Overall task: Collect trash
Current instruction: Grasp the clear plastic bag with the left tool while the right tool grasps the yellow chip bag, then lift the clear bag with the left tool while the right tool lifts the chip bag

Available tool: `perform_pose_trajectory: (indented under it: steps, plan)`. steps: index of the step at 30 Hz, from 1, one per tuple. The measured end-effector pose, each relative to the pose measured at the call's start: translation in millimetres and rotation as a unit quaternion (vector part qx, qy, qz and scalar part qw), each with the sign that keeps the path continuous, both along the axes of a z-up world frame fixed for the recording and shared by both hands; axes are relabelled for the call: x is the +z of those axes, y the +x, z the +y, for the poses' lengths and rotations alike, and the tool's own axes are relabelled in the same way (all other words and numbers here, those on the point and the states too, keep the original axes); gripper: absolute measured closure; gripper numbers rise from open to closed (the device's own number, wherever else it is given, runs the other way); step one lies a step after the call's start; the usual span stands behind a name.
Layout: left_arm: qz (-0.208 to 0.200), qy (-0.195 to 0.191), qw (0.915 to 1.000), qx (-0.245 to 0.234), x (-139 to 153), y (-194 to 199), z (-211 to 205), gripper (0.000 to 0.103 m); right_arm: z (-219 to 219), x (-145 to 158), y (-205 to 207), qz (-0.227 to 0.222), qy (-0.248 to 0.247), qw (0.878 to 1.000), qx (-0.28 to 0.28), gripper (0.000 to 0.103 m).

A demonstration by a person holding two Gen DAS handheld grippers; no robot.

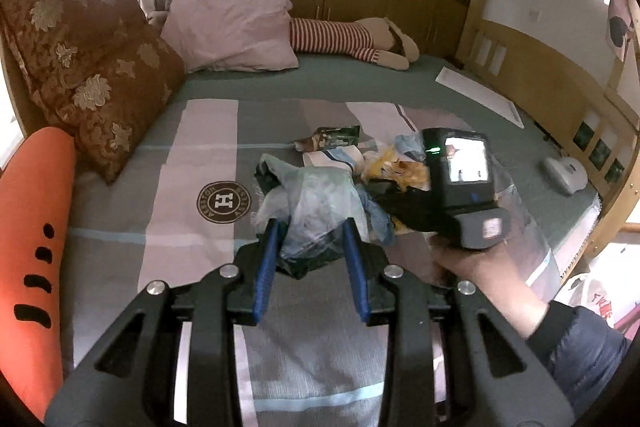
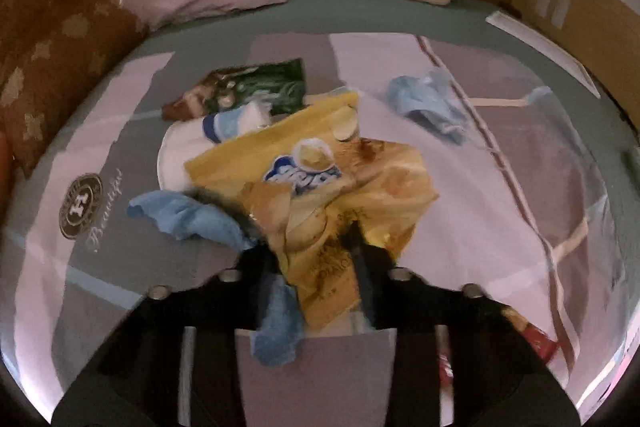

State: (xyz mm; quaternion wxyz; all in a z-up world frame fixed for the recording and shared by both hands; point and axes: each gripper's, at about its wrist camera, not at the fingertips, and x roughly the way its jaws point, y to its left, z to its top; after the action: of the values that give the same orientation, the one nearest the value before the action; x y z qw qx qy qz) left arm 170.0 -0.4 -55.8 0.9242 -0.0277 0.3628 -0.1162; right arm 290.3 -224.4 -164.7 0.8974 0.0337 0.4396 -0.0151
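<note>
We hold our left gripper (image 1: 311, 231) low and level, its blue fingers (image 1: 267, 259) spread apart around a crumpled plastic bag (image 1: 316, 203). Our right gripper (image 2: 316, 251) is pinched on a yellow snack bag (image 2: 340, 195), bare right hand (image 1: 480, 267) gripping its handle.

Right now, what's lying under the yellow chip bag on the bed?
Under the yellow chip bag: a white wrapper and blue tissue poke out. Its middle hides whatever lies beneath, and the right claw tips.

Glossy plastic chip bag (image 2: 340, 195) — matt cloth bedspread (image 2: 460, 207).
</note>
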Motion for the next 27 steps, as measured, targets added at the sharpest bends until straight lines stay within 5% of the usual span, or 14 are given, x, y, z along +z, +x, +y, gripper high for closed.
perform_pose_trajectory:
  steps: [10,16,27]
  plan:
    - [0.004,-0.021,0.9996,-0.017,3,0,-8,0.069,-34,107,-117,-0.106,0.075,0.991,0.019,0.084]
    - [0.033,-0.040,0.9986,-0.014,-11,5,-7,0.069,-14,101,-165,-0.113,0.079,0.989,0.048,0.084]
    - [0.042,-0.020,0.9985,-0.029,-23,4,-28,0.069,3,96,-158,-0.113,0.062,0.988,0.081,0.084]
